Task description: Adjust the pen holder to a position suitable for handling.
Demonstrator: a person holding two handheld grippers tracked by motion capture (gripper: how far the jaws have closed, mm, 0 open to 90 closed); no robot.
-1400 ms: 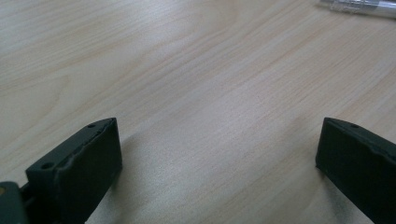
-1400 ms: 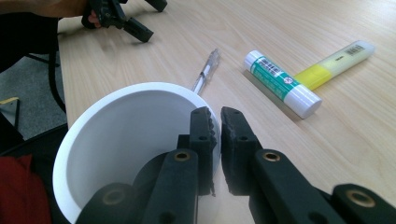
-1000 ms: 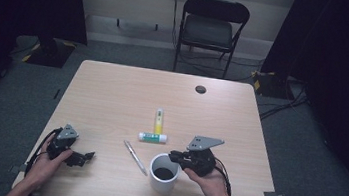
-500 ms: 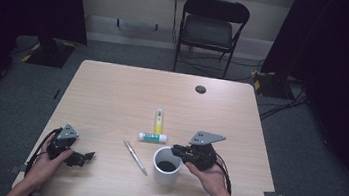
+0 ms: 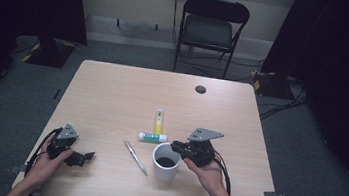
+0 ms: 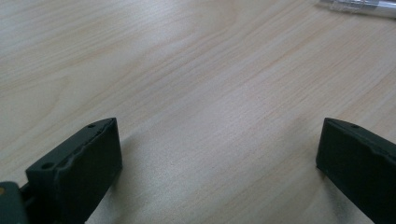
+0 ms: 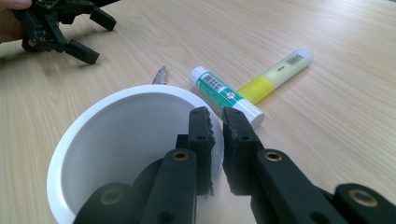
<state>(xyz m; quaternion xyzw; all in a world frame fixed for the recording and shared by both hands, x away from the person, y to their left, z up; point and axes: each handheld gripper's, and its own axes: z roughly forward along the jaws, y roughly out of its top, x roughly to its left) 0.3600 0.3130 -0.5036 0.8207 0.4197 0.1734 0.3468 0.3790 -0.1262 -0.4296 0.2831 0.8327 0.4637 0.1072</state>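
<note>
Item count on table [image 5: 112, 95]: 1 white cup [image 5: 165, 162], 1 glue stick [image 5: 152, 137], 1 yellow highlighter [image 5: 158, 121], 1 pen [image 5: 135, 157], 1 dark round grommet [image 5: 200, 89]. Also 1 folding chair [image 5: 210, 29] beyond the far edge. 2 grippers, 1 per hand.

Cup: stands upright near the front edge, right of centre, mouth up, long axis vertical. Pen lies just to its left, glue stick just behind it.

Right gripper [image 7: 215, 122]: jaws closed onto the cup's rim wall, one jaw inside the cup, the other outside, wall pinched between the pads. In the high view it sits at the cup's right side [image 5: 181, 150].

Left gripper [image 5: 85, 156]: jaws spread wide, nothing between them, resting low over bare wood at front left, well apart from the cup.

Other axes: highlighter runs front-to-back; glue stick lies across it at its near end, approx. left-right; pen lies diagonal.

Hard to read: cup base is cut off in the right gripper view; pen there is mostly hidden behind the cup rim, tip end visible [image 7: 160, 74]. Left gripper view crops the pen [image 6: 359, 6] at the top edge. Label text on the glue stick is illegible.
</note>
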